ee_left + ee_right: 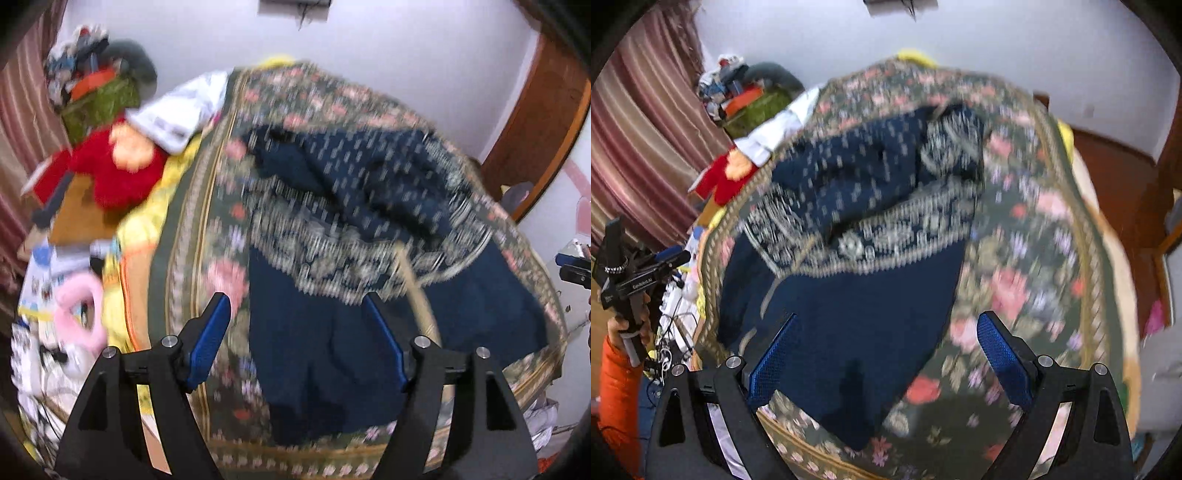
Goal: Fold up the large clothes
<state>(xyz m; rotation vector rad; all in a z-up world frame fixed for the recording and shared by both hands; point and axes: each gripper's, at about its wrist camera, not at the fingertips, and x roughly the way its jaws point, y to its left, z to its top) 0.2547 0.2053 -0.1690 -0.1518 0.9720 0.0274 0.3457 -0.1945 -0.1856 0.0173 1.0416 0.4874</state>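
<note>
claw open — over navy garment

Motion blur smears the navy garment's white print and the floral bedspread.

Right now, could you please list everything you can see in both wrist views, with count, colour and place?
Garment: one, dark blue with pale patterned border, lying rumpled on the bed.
Bedspread: one, green with pink flowers, covering the bed.
Yellow sheet: one, yellow, along the bedspread's left edge.
Plush toy: one, red, left of the bed.
White cloth: one, white, beside the plush toy.
Clutter pile: one, mixed colours, far left corner.
Curtain: one, pink striped, left wall.
Wall: white, behind the bed.
Left gripper: black with blue pads, open, above the garment.
Right gripper: black with blue pads, open.
Sleeve: orange, at the left edge of the right wrist view.
</note>
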